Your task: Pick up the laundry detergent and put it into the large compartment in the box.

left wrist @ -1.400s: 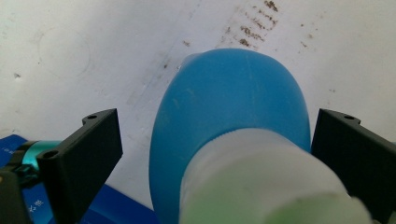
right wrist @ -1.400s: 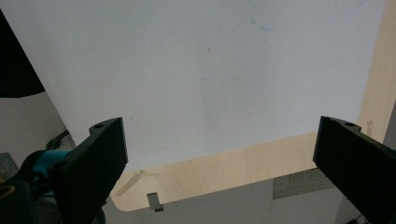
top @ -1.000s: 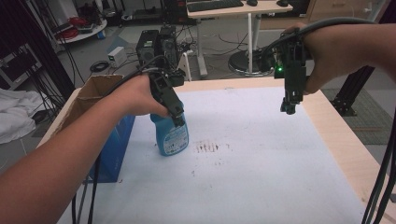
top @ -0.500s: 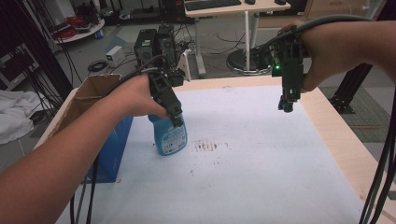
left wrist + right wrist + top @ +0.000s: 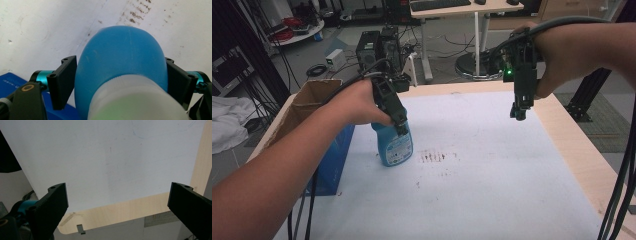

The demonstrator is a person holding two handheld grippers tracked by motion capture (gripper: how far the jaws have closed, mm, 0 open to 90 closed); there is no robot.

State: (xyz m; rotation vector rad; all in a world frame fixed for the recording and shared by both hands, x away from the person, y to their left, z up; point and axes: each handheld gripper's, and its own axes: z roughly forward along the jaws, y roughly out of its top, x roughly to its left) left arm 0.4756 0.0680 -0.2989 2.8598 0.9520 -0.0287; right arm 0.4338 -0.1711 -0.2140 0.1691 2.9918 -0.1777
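A blue spray bottle (image 5: 394,147) with a white top stands upright on the white sheet (image 5: 492,165), left of centre. My left gripper (image 5: 401,127) comes down over it from above. In the left gripper view the bottle's blue body (image 5: 120,57) sits between the two black jaws, which have just been closing; both pads (image 5: 63,80) now touch its sides. My right gripper (image 5: 518,112) hangs above the sheet's far right part, pointing down. In the right gripper view its jaws (image 5: 117,187) stand wide apart with nothing between them.
A patch of brown marks (image 5: 437,156) soils the sheet just right of the bottle. An open cardboard box (image 5: 312,97) and a blue box (image 5: 332,160) stand at the table's left edge. Bare wood (image 5: 572,145) borders the sheet on the right.
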